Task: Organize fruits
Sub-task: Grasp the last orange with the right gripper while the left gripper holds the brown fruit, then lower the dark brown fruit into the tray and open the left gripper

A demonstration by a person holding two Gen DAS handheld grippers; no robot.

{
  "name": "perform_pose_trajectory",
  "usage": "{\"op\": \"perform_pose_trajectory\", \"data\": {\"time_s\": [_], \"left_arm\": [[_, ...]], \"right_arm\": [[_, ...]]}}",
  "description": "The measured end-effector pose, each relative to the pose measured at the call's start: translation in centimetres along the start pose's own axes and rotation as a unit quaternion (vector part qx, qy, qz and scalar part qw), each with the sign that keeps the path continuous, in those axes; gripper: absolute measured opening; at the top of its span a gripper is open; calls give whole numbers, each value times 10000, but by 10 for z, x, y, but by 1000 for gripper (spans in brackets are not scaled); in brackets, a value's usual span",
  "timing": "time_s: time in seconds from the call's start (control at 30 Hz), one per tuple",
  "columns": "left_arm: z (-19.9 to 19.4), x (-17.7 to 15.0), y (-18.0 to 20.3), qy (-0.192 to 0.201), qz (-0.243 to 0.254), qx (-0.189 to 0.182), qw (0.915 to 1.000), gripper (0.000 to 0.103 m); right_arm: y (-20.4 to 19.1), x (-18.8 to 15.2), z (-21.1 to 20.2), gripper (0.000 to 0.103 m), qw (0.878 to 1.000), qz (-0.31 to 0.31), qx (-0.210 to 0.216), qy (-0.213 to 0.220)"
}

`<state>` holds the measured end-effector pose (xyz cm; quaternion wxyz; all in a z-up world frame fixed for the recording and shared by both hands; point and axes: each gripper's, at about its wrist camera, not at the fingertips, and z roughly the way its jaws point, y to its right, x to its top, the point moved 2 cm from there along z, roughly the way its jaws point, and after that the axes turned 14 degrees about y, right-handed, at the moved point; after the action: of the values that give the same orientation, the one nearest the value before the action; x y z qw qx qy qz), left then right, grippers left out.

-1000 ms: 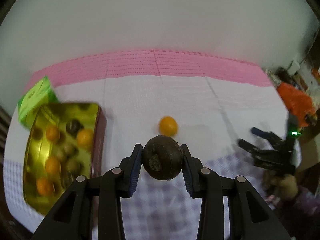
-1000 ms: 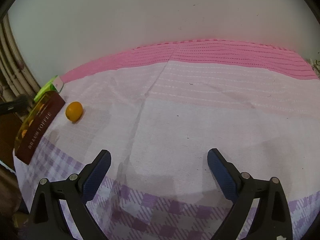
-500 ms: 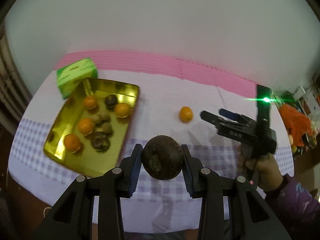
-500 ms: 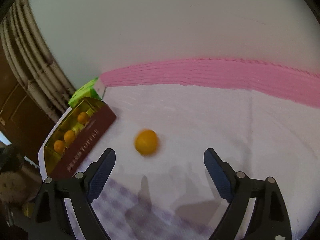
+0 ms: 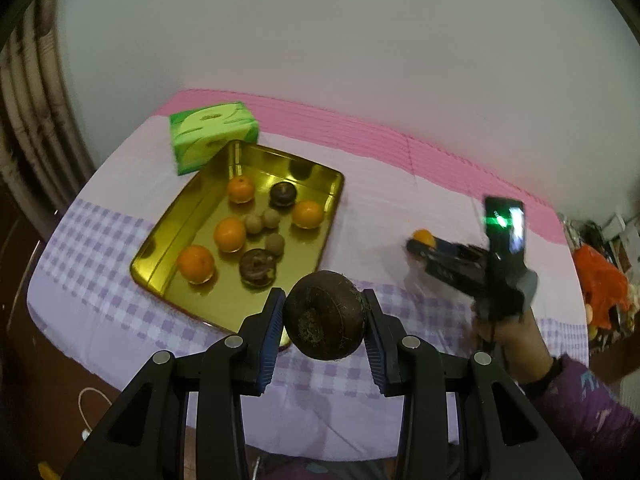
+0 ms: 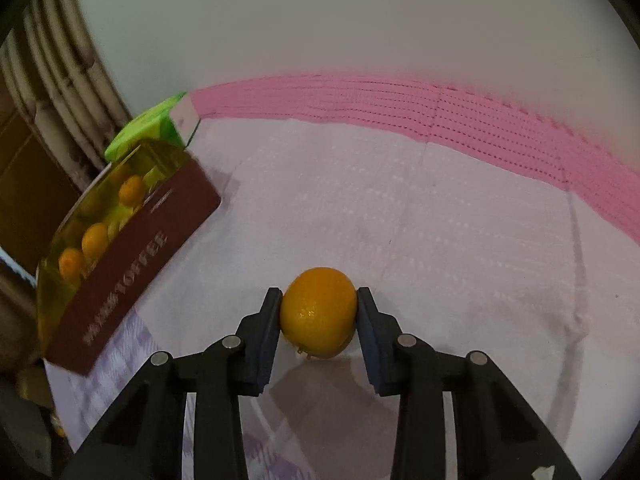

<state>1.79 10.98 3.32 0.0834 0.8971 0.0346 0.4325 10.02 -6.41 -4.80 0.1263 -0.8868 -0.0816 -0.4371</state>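
Note:
My left gripper [image 5: 323, 312] is shut on a dark brown round fruit [image 5: 325, 326], held in the air just in front of the near corner of the gold tin [image 5: 262, 162]. Inside the tin lie several oranges [image 5: 230, 234], dark fruits [image 5: 258, 266] and small tan fruits. In the right wrist view my right gripper [image 6: 318, 304] is closing its jaws on a lone orange [image 6: 318, 314] that rests on the white cloth, and both pads touch its sides. That right gripper [image 5: 420, 245] and its orange [image 5: 424, 236] also show to the right of the tin in the left wrist view.
A green box [image 5: 212, 136] stands behind the tin by the pink cloth strip [image 5: 360, 128]. The tin's dark red side wall [image 6: 132, 268] faces the right gripper. A person's hand and purple sleeve [image 5: 580, 392] hold the right gripper. Orange clutter [image 5: 600, 284] sits beyond the table's right edge.
The right gripper moved in on the lone orange and its jaws came together on it. The left gripper drew back and rolled with the dark fruit, so the whole tin shows.

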Motion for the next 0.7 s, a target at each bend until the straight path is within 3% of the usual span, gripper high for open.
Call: {"op": "perform_pose_trajectory", "data": {"time_s": [0.27,0.4,0.7], "left_arm": [[4,-3,-33,212,-128,508,9984,39],[8,-4,-50,274,-287,567,9976,39],[45,-5,-61,143,-156,707,9973,39]], "right_arm": [[14,-20,-21,33,9991,156,-335,224],[13,-18,-19,33,9988,175,-403,223],[11,-16,-15,33,9988,127,-435,204]]}}
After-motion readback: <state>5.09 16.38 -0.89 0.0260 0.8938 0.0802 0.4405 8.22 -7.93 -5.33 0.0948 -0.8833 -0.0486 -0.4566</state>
